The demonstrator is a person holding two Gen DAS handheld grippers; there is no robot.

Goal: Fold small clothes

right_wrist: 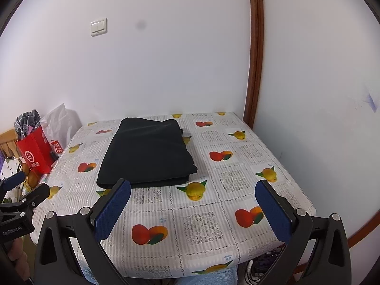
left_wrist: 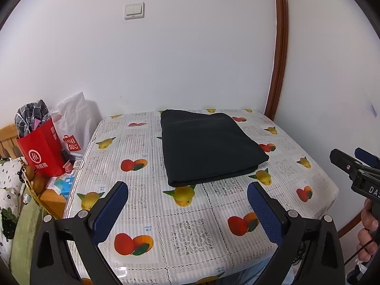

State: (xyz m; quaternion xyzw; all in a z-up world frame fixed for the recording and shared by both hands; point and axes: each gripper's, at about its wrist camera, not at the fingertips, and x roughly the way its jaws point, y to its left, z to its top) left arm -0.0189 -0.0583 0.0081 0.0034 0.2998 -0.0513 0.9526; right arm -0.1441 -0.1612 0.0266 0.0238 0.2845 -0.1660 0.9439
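The left gripper [left_wrist: 187,191] stands wide open, its two black arms spread apart and nothing between the blue, finely ribbed pads [left_wrist: 110,210]; it hangs above the near part of the table and touches nothing. The right gripper [right_wrist: 192,190] is spread just as wide and equally empty, its blue textured pads [right_wrist: 273,211] clear of the cloth. In the left wrist view a hand [left_wrist: 367,232] shows at the right edge, wrapped around the black handle of the other tool. The dark garment [left_wrist: 209,147] lies folded into a thick, neat rectangle on the far half of the table, near the wall, with stacked layers showing along its near edge; its fabric looks soft, matte and dark green to black. The table [left_wrist: 194,232] is covered with a glossy plastic tablecloth [right_wrist: 201,232] printed with lace-like squares, striped panels and red, orange and yellow fruit. To the left of the table stand a red paper bag [left_wrist: 41,152] holding checked fabric and a white plastic bag [left_wrist: 73,123].
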